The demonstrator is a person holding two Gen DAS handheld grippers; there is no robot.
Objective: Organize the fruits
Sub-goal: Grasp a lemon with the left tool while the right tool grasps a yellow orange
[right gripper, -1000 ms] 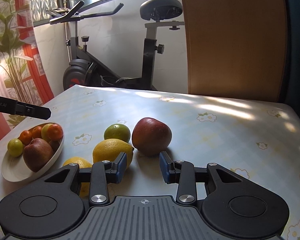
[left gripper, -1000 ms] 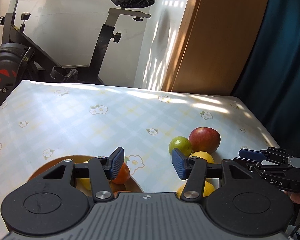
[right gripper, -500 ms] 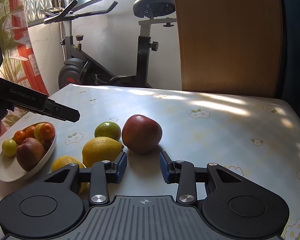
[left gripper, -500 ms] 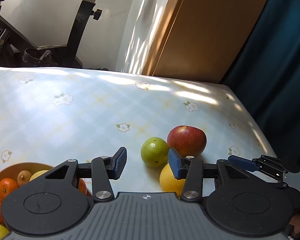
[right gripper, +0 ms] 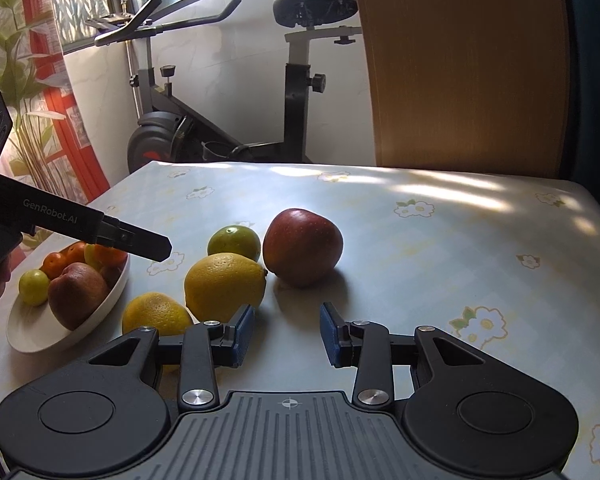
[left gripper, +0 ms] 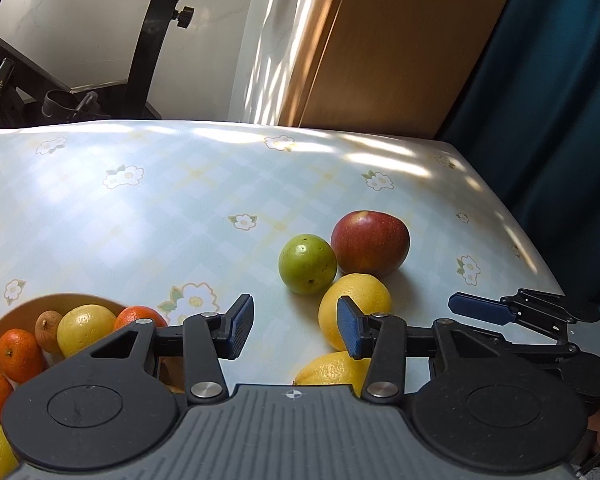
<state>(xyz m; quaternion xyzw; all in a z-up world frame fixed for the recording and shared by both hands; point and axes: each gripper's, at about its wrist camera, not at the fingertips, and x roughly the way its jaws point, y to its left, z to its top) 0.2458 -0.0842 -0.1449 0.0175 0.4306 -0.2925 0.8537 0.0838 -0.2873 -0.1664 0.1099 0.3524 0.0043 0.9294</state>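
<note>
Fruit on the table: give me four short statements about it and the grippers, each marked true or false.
1. Both the left gripper and the right gripper are open and hold nothing. True.
2. The red apple lies in the bowl. False: it sits on the table beside the green fruit.
3. Two lemons lie outside the bowl. True.
4. The bowl is empty. False: it holds several fruits.

exercise bike (right gripper: pixel 228 92) | wooden panel (right gripper: pixel 464 64) | teal curtain (left gripper: pixel 552 92) | floral tablecloth (left gripper: pixel 148 208)
</note>
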